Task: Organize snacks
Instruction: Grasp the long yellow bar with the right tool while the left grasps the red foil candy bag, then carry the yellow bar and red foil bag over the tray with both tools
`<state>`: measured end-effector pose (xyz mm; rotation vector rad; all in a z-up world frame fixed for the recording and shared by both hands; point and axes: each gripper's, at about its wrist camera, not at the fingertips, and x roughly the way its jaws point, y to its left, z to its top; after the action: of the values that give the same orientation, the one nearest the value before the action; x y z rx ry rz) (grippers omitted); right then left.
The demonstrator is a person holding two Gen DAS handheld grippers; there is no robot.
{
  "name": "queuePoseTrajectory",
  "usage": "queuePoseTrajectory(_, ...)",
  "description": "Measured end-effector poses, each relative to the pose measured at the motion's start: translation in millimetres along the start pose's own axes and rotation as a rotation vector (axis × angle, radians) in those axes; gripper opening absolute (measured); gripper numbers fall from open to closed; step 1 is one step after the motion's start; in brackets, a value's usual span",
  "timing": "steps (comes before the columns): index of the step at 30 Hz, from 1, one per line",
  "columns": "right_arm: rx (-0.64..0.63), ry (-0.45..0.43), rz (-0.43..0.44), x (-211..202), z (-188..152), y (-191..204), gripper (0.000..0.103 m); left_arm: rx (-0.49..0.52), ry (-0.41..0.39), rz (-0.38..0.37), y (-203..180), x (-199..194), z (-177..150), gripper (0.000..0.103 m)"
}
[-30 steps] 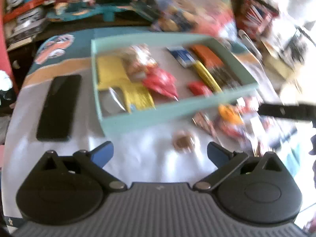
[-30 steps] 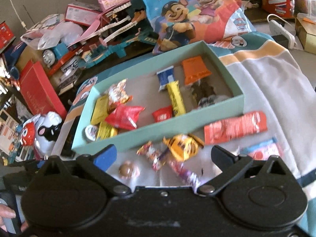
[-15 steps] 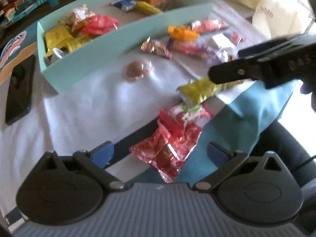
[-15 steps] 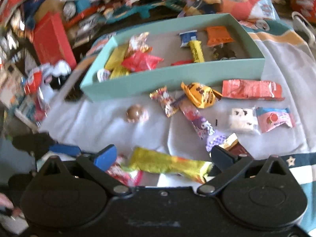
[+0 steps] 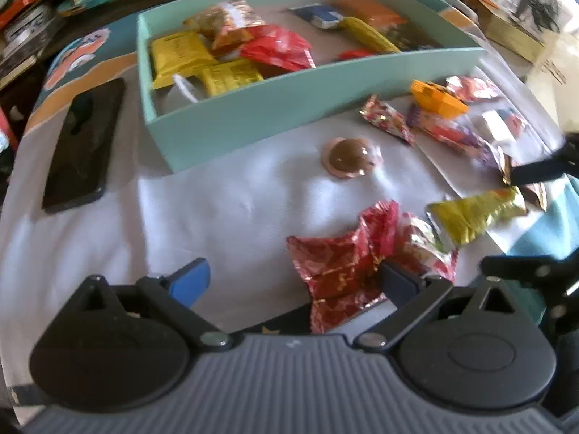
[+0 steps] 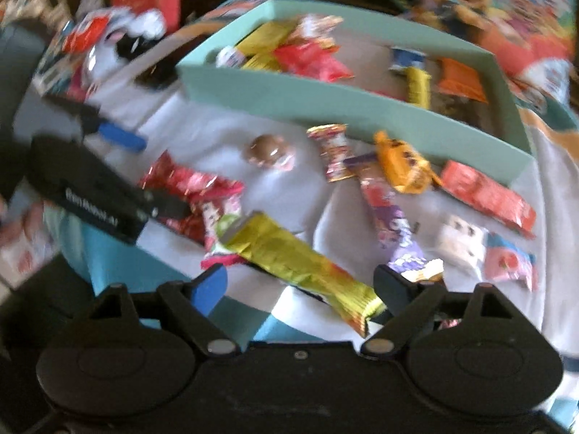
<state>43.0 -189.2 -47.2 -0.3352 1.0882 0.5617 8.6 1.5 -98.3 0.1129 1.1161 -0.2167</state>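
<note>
A mint green box holds several snacks. Loose snacks lie on the white cloth in front of it. My left gripper is open, low over a red foil packet that lies against its right finger. My right gripper is open around the near end of a gold-yellow bar on the cloth. A round brown chocolate lies between the box and the packets.
A black phone lies left of the box. An orange packet, a purple bar, a red wrapper and white and pink sweets lie at the right. Toys and boxes crowd the back.
Both grippers have dropped closer to the cloth. The left has closed in on the red foil packet, the right on the gold-yellow bar. Both stay open.
</note>
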Motion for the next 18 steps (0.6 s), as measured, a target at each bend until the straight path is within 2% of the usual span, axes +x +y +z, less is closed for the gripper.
queuePoseTrajectory(2, -0.062, 0.026, -0.017, 9, 1, 6, 0.079, 0.051, -0.007, -0.013, -7, -1, -1, 0.099)
queuePoseTrajectory(3, -0.08, 0.034, -0.027, 12, 0, 7, 0.063, 0.08, -0.012, -0.013, -13, -1, -1, 0.095)
queuePoseTrajectory(4, -0.071, 0.034, -0.02, 13, 1, 6, 0.045, 0.11, -0.014, -0.013, -18, -1, -1, 0.081)
queuePoseTrajectory(5, -0.041, 0.033, 0.005, 13, 2, 3, 0.036, 0.124, -0.014, -0.021, -21, 0, -1, 0.066)
queuePoseTrajectory(6, -0.012, 0.029, 0.014, 13, 4, 1, 0.024, 0.117, -0.019, -0.043, -22, 0, 1, 0.059)
queuePoseTrajectory(7, 0.006, 0.024, 0.015, 13, 4, 0, 0.022, 0.104, -0.024, -0.052, -22, -1, 3, 0.047)
queuePoseTrajectory(8, 0.038, 0.016, 0.021, 14, 5, -2, 0.02, 0.087, -0.027, -0.047, -20, -2, 6, 0.042)
queuePoseTrajectory(9, 0.071, 0.01, 0.022, 14, 6, -5, 0.017, 0.051, -0.026, -0.051, -15, -2, 8, 0.04)
queuePoseTrajectory(14, 0.272, -0.027, 0.063, 22, 10, -25, 0.017, -0.14, -0.029, 0.0, 19, -3, 7, 0.041)
queuePoseTrajectory(16, 0.303, -0.037, 0.072, 23, 12, -29, 0.017, -0.144, -0.014, -0.006, 24, -7, 2, 0.044)
queuePoseTrajectory(18, 0.299, -0.04, 0.075, 24, 13, -30, 0.018, -0.113, 0.005, -0.017, 25, -10, -3, 0.052)
